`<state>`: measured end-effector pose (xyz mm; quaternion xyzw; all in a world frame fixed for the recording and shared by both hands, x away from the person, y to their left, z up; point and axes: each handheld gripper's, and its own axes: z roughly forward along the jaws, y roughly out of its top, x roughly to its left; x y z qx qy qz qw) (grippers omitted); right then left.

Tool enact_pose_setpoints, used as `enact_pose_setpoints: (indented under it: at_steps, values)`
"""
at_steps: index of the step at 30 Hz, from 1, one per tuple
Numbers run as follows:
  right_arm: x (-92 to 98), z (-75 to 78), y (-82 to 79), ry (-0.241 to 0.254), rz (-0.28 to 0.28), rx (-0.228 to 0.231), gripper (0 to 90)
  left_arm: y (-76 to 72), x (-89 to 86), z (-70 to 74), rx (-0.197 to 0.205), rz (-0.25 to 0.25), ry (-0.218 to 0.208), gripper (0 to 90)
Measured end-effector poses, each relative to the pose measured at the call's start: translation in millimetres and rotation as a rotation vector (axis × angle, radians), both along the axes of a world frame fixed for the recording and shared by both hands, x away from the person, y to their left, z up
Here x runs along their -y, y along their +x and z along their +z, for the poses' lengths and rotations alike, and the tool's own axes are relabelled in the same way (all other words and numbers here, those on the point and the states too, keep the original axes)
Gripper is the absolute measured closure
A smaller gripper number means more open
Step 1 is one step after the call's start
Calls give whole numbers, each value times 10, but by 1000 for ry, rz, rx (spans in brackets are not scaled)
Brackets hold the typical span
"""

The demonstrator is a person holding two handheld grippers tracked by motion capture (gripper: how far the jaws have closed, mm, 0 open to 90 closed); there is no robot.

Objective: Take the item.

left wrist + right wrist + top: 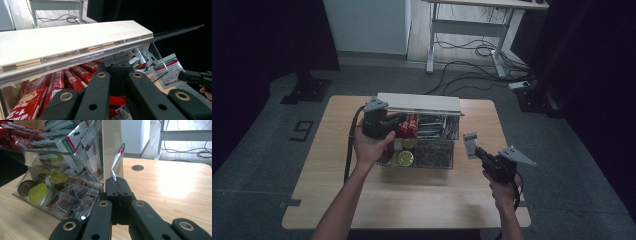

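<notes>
One sachet [470, 145] is out of the clear organiser box [447, 162] and pinched in the right gripper [476, 150], whose jaws are closed flat on the packet's lower edge so that it stands upright above them; in the right gripper view the same foil packet [117, 161] with its green and pink top rises at 12 o'clock from the jaw tips, clear of the wooden table [170, 185]. In the high view the right gripper is at about 3 o'clock of the box, just off its right wall and apart from it. The left gripper [384, 125] sits at the box's 9 o'clock side, under the front edge of the raised white lid [419, 102], with its jaws fully together and nothing visibly between them; whether it props the lid I cannot tell for sure, though the lid edge [75, 42] runs right above its jaws. Inside, red stick packets [50, 85] lie at the left, more green-and-white sachets [140, 60] at the right, round capsules [404, 157] and tea bags [72, 200] in the front compartments. By my reading the picking is done; what is left is to set the sachet down on the table and let the lid close.
</notes>
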<state>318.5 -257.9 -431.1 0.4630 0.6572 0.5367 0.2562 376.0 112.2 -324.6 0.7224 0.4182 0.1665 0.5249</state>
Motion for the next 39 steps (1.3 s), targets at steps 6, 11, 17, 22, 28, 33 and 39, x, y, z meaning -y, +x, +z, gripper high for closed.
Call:
enact_pose_setpoints:
  at_steps: [6, 11, 17, 22, 28, 33, 39]
  values:
    - [2, -60, 21, -1, -3, -13, 893, 1, -1, -2, -1, -1, 1, 900]
    - [9, -116, 37, -1, -8, -25, 894, 1, 1, -6, -1, 0, 3, 900]
    - [36, -201, 71, 2, -19, -46, 894, 3, 3, -14, -3, -1, 5, 900]
    - [52, -289, 98, 9, -28, -63, 893, 4, 6, -16, -4, 0, 6, 900]
    - [85, -387, 118, 14, -34, -81, 894, 0, 13, -18, -4, 2, 11, 900]
    - [118, -456, 146, 11, -36, -101, 893, 3, 26, -20, -5, 0, 13, 900]
    - [150, -545, 179, 11, -48, -130, 893, 6, 39, -31, -7, -2, 11, 900]
